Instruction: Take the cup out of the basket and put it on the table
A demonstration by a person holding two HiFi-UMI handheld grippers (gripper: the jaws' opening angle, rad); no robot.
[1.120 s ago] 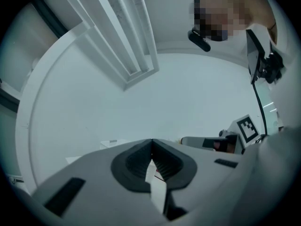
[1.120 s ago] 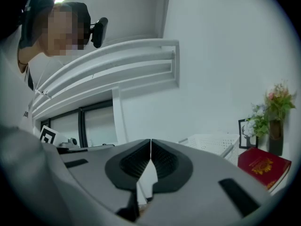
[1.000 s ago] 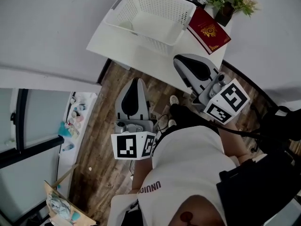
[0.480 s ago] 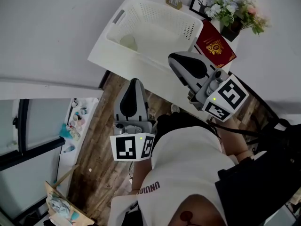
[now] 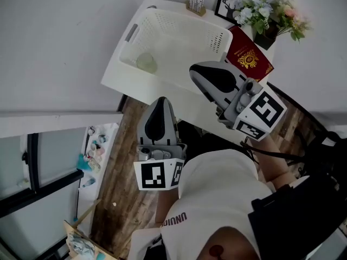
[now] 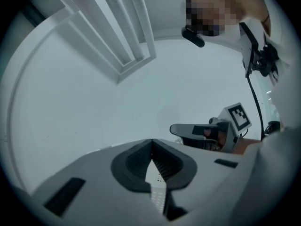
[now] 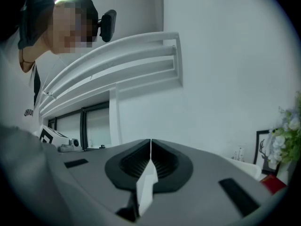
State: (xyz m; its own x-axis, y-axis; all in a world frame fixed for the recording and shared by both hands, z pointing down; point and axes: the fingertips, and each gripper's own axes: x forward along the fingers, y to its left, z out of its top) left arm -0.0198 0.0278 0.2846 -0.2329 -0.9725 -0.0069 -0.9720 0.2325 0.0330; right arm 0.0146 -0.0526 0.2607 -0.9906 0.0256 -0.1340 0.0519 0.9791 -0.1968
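Note:
A white slotted basket [image 5: 174, 37] stands on the white table [image 5: 179, 99], at its far left. A pale, see-through cup [image 5: 146, 63] lies inside it, at the left end of the bottom. My right gripper [image 5: 194, 72] hovers over the table just in front of the basket, shut and empty, pointing up-left; in its own view the right gripper [image 7: 150, 147] faces a white wall. My left gripper [image 5: 161, 102] hangs at the table's near edge, below the basket, and is also shut and empty. The left gripper [image 6: 151, 147] points at a bare wall.
A red booklet [image 5: 248, 58] lies right of the basket. Behind it stand a flower pot [image 5: 265, 16], a picture frame [image 5: 227, 1] and a small card stand [image 5: 195, 1]. A low shelf with paint pots [image 5: 95, 148] is on the wooden floor at the left.
Both grippers have risen a little toward the basket, the left one coming up to the table's edge. The head view has tilted, and the cup in the basket has come into sight.

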